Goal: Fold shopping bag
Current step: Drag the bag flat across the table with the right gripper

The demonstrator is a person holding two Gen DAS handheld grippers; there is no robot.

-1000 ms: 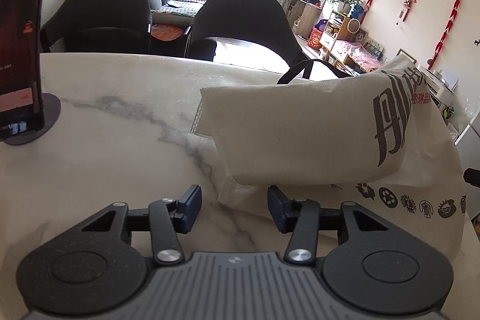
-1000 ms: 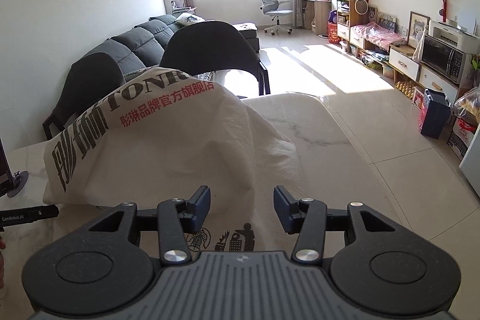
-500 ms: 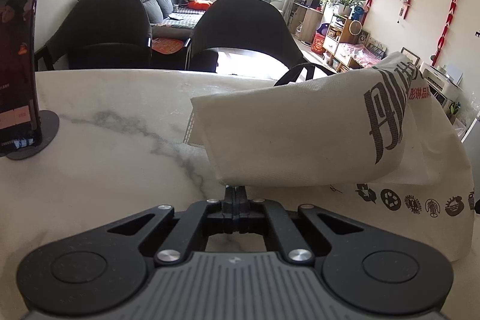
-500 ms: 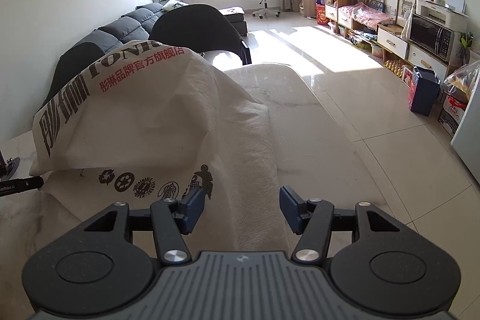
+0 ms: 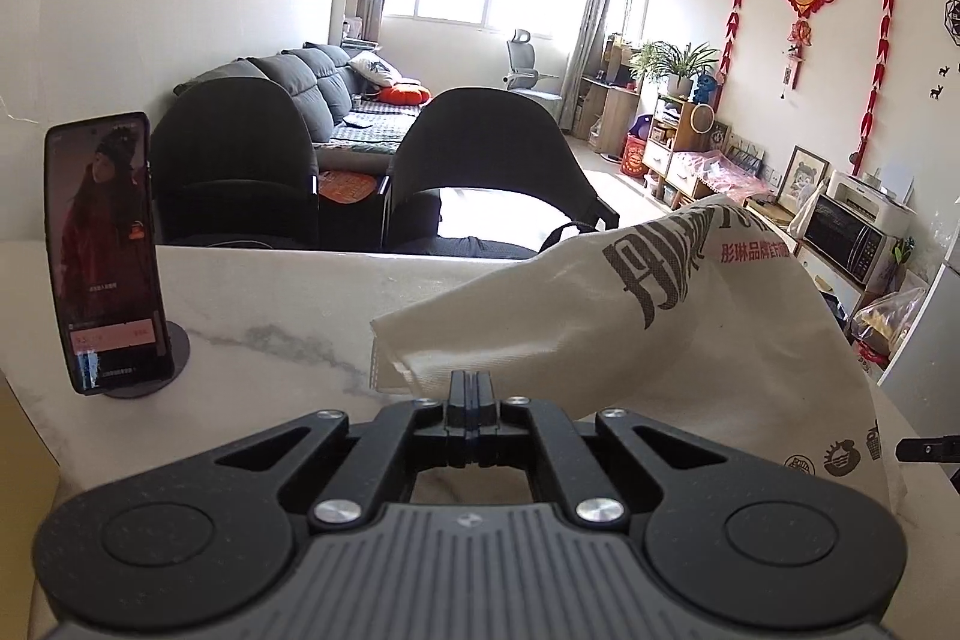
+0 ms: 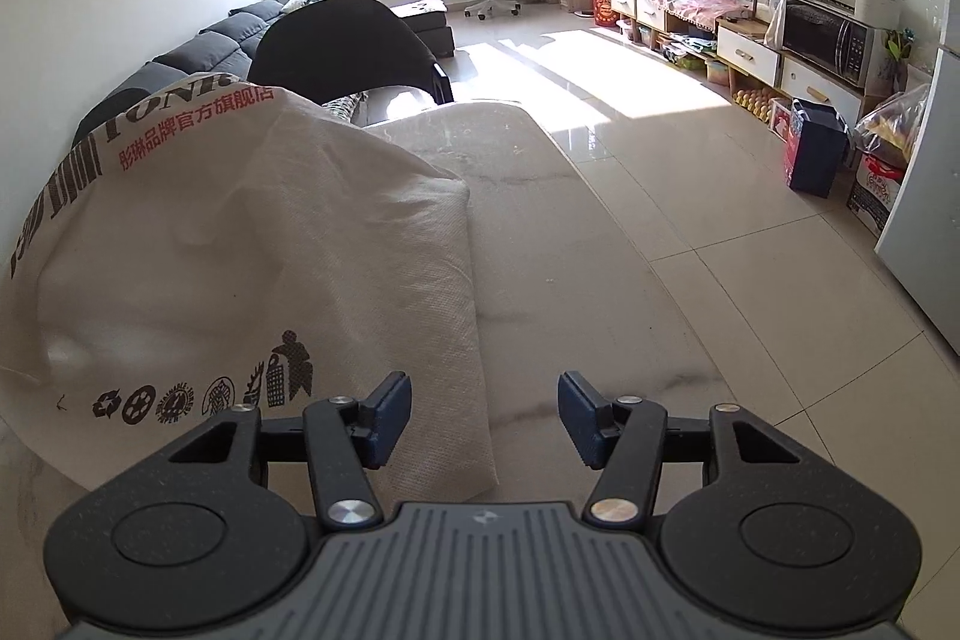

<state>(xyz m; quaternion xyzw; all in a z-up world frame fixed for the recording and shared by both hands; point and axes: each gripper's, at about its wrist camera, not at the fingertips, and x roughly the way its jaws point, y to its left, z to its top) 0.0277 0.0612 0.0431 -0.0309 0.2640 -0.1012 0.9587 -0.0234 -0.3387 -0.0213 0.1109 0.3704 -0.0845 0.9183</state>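
Note:
A cream non-woven shopping bag [image 5: 630, 328] with dark lettering lies half folded on the marble table [image 5: 270, 316], its upper flap bulging upward. My left gripper [image 5: 472, 382] is shut on the bag's near edge by its left corner, which hangs lifted off the table. In the right wrist view the same bag [image 6: 240, 250] fills the left side, with a row of small printed icons along its near edge. My right gripper [image 6: 485, 418] hovers open over the bag's near right corner, its left finger above the fabric, not pressing it.
A phone [image 5: 105, 250] stands upright on a round holder at the table's left. Two black chairs [image 5: 240, 160] face the far edge. The rounded right edge of the table [image 6: 660, 280] drops to a tiled floor. A black bag handle [image 5: 570, 232] pokes out behind the flap.
My left gripper went from open to shut at the bag's near edge, then rose with the fabric. The right gripper moved right and down toward the bag's near right corner, staying open.

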